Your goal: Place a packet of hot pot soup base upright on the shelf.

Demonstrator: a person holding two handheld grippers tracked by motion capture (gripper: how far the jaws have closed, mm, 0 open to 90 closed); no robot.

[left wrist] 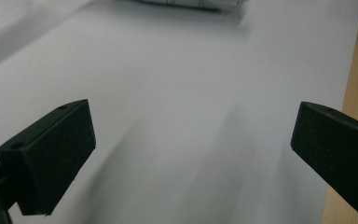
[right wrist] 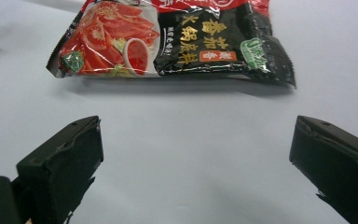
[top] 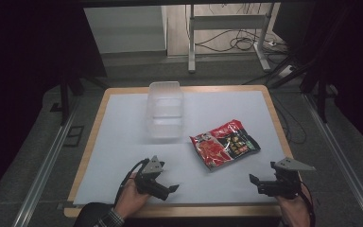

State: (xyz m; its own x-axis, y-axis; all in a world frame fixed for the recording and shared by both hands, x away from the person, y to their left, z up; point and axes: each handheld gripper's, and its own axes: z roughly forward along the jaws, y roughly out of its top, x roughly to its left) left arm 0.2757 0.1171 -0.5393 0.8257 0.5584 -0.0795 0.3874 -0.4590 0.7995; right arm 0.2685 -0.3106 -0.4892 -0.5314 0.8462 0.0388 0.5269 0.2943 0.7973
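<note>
a crinkly red-and-black foil snack packet (top: 225,144) lies flat on the white table sheet (top: 123,142), right of centre and just right of the near end of a clear plastic tub (top: 165,109). the right gripper (top: 256,184) faces it from the near right, jaws wide with nothing between them, seemingly lined up for a pick. the left gripper (top: 170,191) hangs near left, equally wide and holding nothing, probably kept clear.

Dim room, evenly lit white table (top: 123,142); gripper views soft, with blurred streaky shadows.

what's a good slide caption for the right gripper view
Open right gripper faces a red and black snack packet lying flat on the white table.
</note>
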